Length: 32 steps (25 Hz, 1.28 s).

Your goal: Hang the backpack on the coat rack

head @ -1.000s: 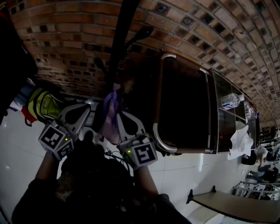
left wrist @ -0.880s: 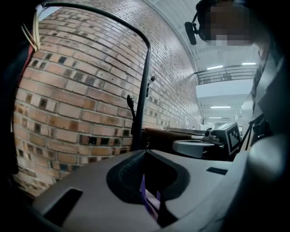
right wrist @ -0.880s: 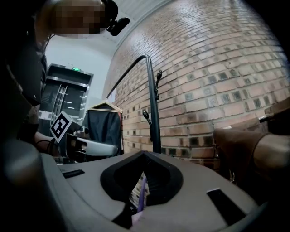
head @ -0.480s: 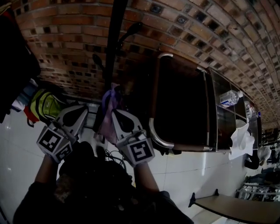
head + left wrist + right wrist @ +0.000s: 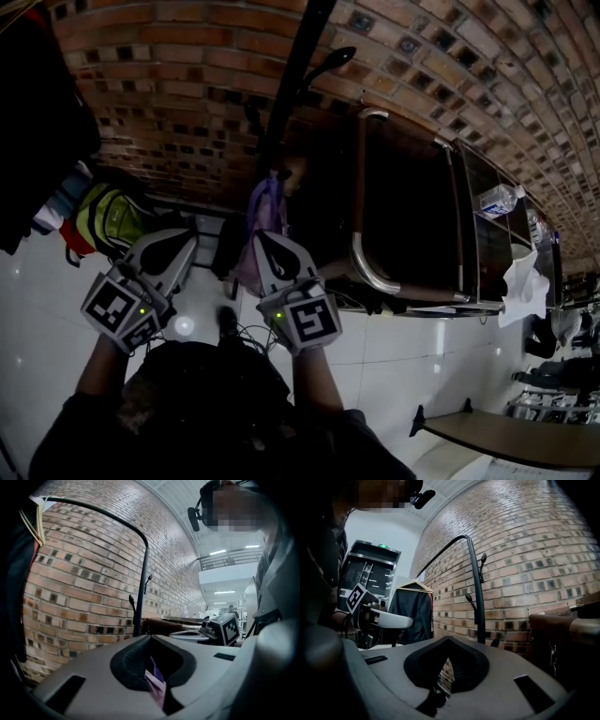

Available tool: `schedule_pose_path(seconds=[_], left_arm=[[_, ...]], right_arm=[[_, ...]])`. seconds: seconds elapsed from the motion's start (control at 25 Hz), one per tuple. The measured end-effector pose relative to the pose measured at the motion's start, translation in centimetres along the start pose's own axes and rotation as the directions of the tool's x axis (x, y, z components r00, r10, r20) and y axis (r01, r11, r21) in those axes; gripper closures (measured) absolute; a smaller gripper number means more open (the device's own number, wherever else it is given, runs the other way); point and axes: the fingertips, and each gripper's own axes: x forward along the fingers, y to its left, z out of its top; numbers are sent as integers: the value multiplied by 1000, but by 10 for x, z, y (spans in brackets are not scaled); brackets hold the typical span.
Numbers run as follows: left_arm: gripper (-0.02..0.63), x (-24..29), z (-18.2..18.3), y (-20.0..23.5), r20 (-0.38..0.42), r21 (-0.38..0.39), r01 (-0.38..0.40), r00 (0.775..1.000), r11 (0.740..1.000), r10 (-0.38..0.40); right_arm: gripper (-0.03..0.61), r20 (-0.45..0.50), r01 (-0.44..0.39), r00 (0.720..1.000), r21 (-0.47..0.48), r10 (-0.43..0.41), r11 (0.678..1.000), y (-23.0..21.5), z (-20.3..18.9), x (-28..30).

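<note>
My left gripper clamps the small purple fabric backpack, which hangs between both grippers, just before the black metal coat rack pole. My right gripper's jaws nearly meet, pinching a dark strap.

Most of the backpack is hidden behind the right tool. The coat rack is cut off by the top edge. The part pinched in that tool's jaws is too dark for detail.
</note>
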Motion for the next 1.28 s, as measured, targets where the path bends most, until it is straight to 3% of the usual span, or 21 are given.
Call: schedule_pose_path(seconds=[0.6, 0.8, 1.04, 1.28], left_arm=[[574, -180, -16, -10, -11, -20, 81, 997, 996, -82], [574, -233, -16, -21, 18, -9, 109, 994, 994, -109], [574, -276, -14, -31, 35, -18, 147, 989, 989, -146], [574, -290, -15, -40, 35, -42, 167, 986, 985, -165]], right_arm=[[550, 5, 155, 988, -7, -155, 988, 158, 12, -38], [550, 6, 195, 981, -21, -195, 981, 214, 16, -58], [550, -6, 233, 972, -58, -234, 971, 260, 25, -76], [550, -22, 256, 966, -74, -258, 964, 275, 34, -91]])
